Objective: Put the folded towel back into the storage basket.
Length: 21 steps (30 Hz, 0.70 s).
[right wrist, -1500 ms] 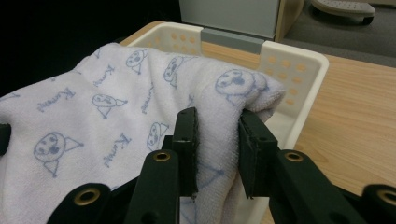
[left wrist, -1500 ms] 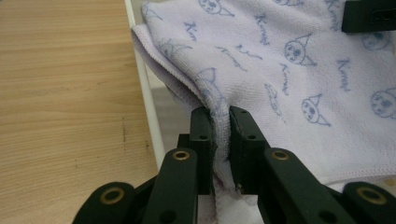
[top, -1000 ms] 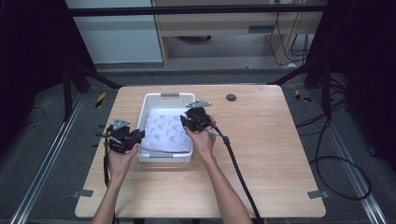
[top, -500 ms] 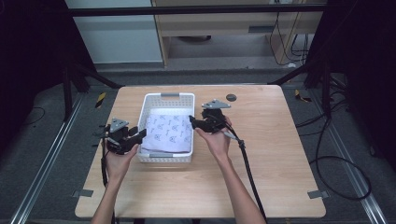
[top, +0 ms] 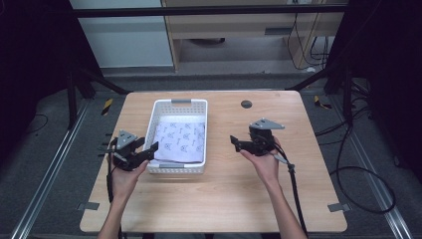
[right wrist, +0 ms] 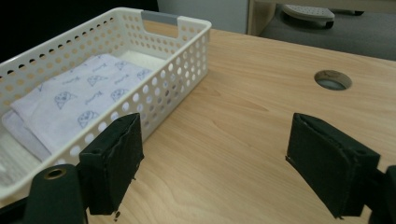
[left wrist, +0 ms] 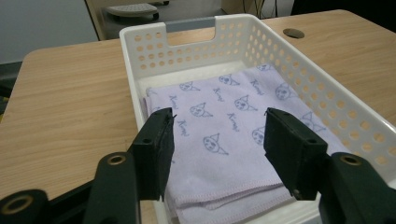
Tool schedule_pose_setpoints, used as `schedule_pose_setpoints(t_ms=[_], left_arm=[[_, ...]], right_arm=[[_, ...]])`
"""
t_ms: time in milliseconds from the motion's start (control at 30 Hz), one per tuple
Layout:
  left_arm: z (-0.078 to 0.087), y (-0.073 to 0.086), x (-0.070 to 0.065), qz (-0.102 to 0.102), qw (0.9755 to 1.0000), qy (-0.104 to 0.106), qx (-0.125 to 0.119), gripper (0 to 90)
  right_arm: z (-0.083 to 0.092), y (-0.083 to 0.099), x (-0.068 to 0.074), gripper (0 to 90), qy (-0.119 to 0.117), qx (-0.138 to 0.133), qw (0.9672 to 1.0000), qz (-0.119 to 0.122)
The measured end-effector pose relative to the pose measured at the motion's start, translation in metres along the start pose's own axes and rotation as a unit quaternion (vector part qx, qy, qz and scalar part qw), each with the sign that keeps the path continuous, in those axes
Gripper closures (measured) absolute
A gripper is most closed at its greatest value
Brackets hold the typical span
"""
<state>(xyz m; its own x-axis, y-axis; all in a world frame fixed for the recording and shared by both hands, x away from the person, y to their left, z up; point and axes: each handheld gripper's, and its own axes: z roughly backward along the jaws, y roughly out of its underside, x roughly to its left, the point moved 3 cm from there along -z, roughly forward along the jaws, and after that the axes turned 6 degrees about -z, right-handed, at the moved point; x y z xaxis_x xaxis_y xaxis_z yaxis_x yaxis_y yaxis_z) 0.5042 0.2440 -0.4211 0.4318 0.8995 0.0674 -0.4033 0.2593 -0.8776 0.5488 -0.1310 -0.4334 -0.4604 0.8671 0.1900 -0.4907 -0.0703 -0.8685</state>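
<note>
Work in hand: a folded cloth is put into a basket, and I judge that this part is done, because both grippers are free of it.
Cloth: the folded lilac cloth [top: 180, 141] with small printed faces lies flat on the bottom of the white basket [top: 177, 105], more toward the person's end; a strip of bare bottom shows at the far end. It lies neat and folded, so it seems to be laid down with care, not dropped.
Basket: it stands on the wooden table [top: 224, 199], left of the middle, with its long side pointing away from the person. The walls with holes keep the cloth in place.
Left gripper: the left gripper [top: 144, 152] is at the near left corner of the basket, pointing over the rim. In the left gripper view its fingers [left wrist: 156, 149] stand apart above the near edge of the cloth, and nothing is between them. The jaws have just been opening, which fits with letting the cloth go.
Right gripper: the right gripper [top: 238, 144] is well apart from the basket, over bare table on the right side. Its fingers [right wrist: 114, 161] are spread wide with only the wood behind them; these jaws also have just been opening.
Why apart: I think the hands are drawn to both sides so that nothing pulls the cloth out of its fold.
Risk: the left gripper is near the rim and could push the light basket.
</note>
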Motion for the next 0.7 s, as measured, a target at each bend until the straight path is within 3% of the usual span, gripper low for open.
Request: schedule_pose_setpoints(t_ms=[367,700], left_arm=[[0.018,0.019,-0.002,-0.013,0.9999,-0.009,-0.003,35.1],[0.029,0.041,-0.004,-0.017,0.9998,-0.009,0.001,32.4]], right_arm=[[0.046,0.039,-0.037,16.7,0.017,0.009,0.9998,-0.008],[0.070,0.069,-0.069,16.7,0.042,0.023,0.9987,-0.017]])
